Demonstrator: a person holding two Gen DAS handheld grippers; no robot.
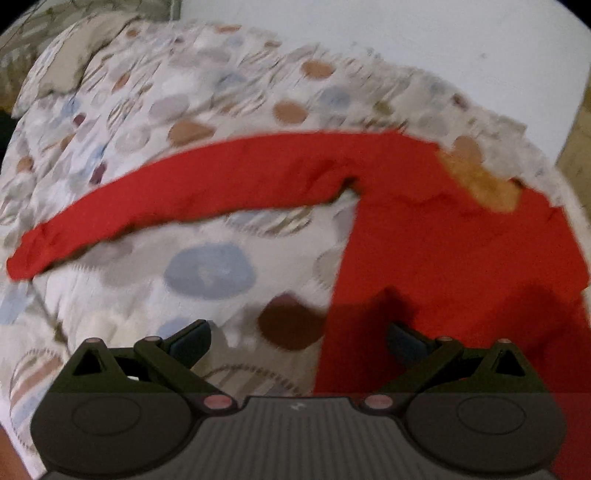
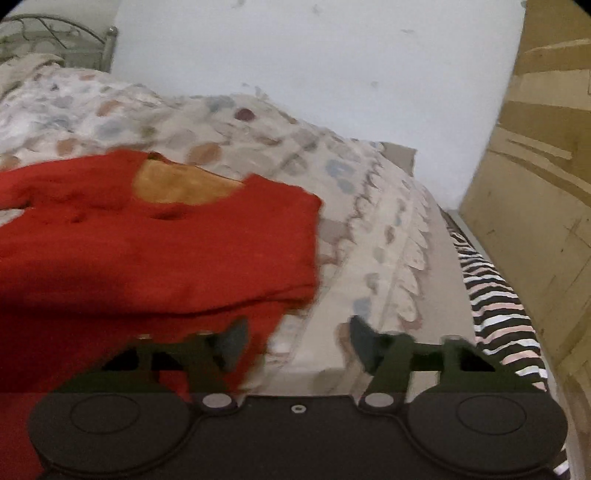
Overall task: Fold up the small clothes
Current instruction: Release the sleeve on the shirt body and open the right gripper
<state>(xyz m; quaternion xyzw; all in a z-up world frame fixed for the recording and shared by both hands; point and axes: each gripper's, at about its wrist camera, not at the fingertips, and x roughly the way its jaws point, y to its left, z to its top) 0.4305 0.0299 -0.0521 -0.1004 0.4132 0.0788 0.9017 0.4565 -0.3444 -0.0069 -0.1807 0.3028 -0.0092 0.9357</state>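
top (image 1: 443, 240): soft, light, lying limp on bed (image 1: 207, 273); sleeve (image 1: 177, 195) cuff's looking grabbable
L claw (image 1: 297, 343): hanging wide open, empty
R claw (image 2: 295, 341): gaping part-open, gripping nothing

Left wrist view: mounted behind the left gripper (image 1: 299, 341), looking forward and steeply down along its fingers, close over the patterned bedspread (image 1: 207, 273); white wall (image 1: 424, 33) across the top. Right wrist view: mounted behind the right gripper (image 2: 299, 343), facing forward at a shallower downward tilt, low and near the bed's right edge, taking in more wall and a wooden panel (image 2: 546, 155) at right. Shared by both: the red garment (image 1: 443, 251), its orange-lined neck opening (image 2: 173, 184), the bedspread around it and the wall. Both pictures motion-blurred.
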